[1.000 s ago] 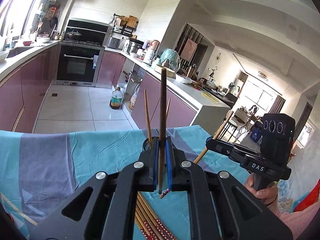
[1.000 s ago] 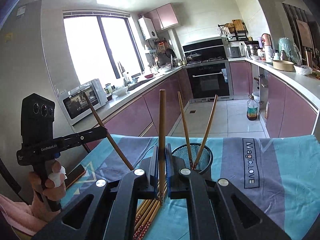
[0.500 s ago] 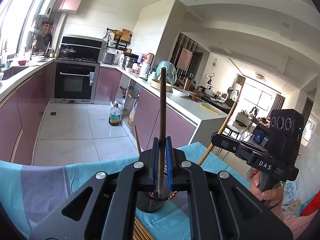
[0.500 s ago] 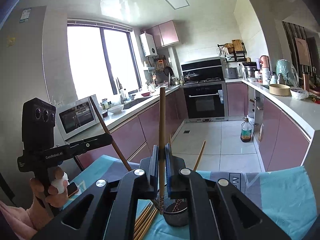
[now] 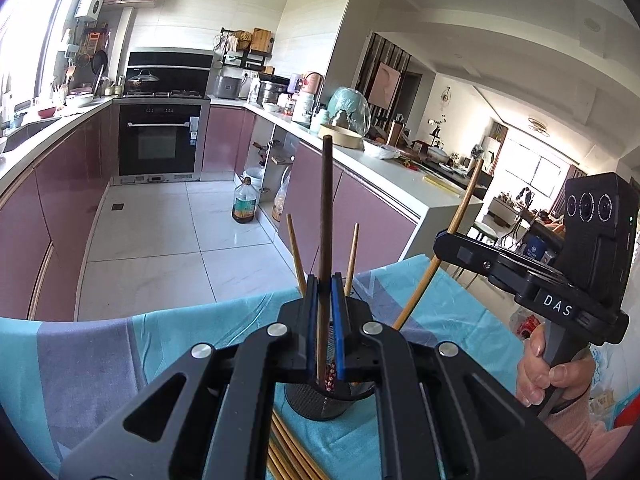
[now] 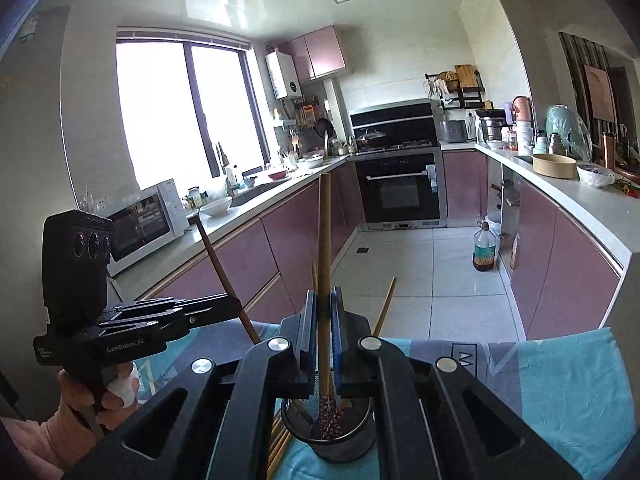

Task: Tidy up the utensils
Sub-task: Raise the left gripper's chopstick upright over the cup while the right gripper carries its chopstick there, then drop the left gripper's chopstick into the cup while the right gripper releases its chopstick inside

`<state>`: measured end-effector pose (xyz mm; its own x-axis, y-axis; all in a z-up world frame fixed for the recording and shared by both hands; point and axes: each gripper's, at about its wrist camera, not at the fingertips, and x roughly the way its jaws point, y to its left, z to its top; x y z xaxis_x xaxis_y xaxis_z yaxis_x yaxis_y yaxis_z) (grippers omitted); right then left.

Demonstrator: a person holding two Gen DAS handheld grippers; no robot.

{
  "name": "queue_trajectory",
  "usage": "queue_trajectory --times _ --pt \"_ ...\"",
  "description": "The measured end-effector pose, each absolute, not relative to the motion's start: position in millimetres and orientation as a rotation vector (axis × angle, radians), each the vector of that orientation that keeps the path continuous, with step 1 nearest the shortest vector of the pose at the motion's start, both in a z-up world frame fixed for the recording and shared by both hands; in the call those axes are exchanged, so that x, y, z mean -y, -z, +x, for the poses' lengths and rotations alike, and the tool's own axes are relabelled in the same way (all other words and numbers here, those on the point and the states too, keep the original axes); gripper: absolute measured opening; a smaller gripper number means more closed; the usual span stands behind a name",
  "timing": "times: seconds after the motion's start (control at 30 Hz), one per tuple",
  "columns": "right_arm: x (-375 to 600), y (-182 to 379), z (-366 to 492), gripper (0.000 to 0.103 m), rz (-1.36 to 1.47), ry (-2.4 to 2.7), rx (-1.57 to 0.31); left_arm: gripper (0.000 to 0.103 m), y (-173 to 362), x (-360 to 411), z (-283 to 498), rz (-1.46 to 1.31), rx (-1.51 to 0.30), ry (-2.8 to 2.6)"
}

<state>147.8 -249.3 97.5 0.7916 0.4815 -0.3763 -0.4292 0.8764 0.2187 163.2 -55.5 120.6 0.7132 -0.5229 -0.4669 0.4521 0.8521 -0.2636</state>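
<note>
Two chopsticks clamped upright over the mesh cup, ready for insertion.

Nearest: left gripper (image 5: 324, 280) jaws closed tight on a dark chopstick (image 5: 326, 216); right gripper (image 6: 324, 296) jaws closed tight on a light chopstick (image 6: 325, 240); both sticks vertical, patterned lower ends at the cup mouth, likely for a straight drop. Just beyond: black mesh cup (image 6: 340, 440) on the blue cloth (image 6: 560, 384) over the counter, already holding several chopsticks; loose chopsticks (image 5: 288, 452) lying beside its base, not yet sorted. Both handles gripped from below, grippers pitched slightly downward, converging on the cup from opposite sides. Farthest: kitchen floor, oven.
</note>
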Motion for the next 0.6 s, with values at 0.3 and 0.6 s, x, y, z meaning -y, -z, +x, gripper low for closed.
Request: queue_trajectory --times 0.3,0.6 --pt "232.9 -64.3 168.4 0.005 0.090 -0.499 -0.621 0.007 -91.2 64.5 181.3 -0.084 -0.665 0.559" --pt "234.6 -54.0 182.7 0.008 0.102 -0.466 -0.680 0.007 -83.5 69.5 200.1 -0.072 -0.697 0.556"
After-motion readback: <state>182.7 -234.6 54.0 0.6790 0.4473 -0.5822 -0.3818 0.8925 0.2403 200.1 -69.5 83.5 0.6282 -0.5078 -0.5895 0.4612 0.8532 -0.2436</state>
